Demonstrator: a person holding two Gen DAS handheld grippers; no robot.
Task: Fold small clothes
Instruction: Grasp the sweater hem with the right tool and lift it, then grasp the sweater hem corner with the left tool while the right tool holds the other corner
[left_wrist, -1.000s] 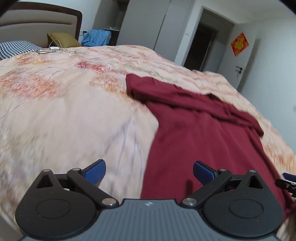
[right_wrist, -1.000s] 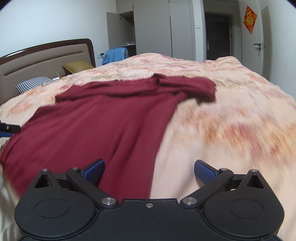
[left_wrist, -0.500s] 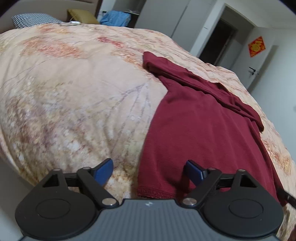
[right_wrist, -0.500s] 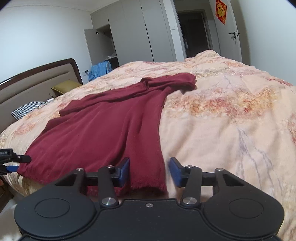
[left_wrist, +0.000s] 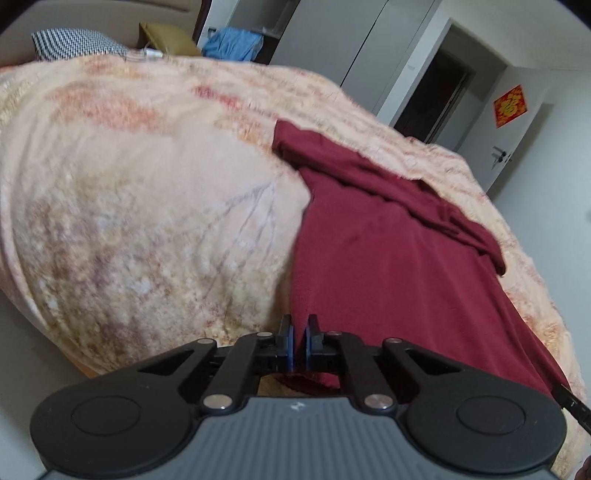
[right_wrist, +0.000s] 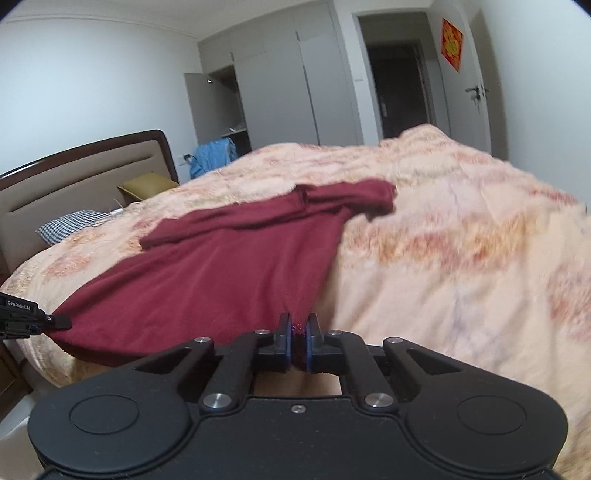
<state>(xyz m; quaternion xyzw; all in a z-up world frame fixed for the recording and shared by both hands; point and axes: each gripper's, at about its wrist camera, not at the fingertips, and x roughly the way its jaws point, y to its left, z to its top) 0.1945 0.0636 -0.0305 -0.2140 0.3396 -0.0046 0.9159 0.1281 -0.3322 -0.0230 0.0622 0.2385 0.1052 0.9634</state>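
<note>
A dark red long-sleeved shirt (left_wrist: 388, 266) lies spread on the flowered blanket (left_wrist: 147, 203), its sleeves folded across the far end. My left gripper (left_wrist: 298, 325) is closing its jaws on the shirt's near left hem corner, and the pads press the cloth. In the right wrist view the shirt (right_wrist: 221, 273) runs away from my right gripper (right_wrist: 298, 325), whose jaws are closing on the near right hem corner, with red fabric pinched between the blue pads. The left gripper (right_wrist: 22, 315) shows at the far hem corner, which is slightly lifted.
The bed's near edge drops away just below both grippers. A brown headboard (right_wrist: 74, 173), a checked pillow (left_wrist: 70, 42) and an olive cushion (right_wrist: 147, 184) lie at the bed's head. Beyond it hang blue clothes (right_wrist: 212, 155), with grey wardrobes and a dark doorway (right_wrist: 395, 92).
Both grippers went from wide open to shut on the shirt's hem corners. Both drew back toward the bed's edge and rose a little, lifting the hem.
</note>
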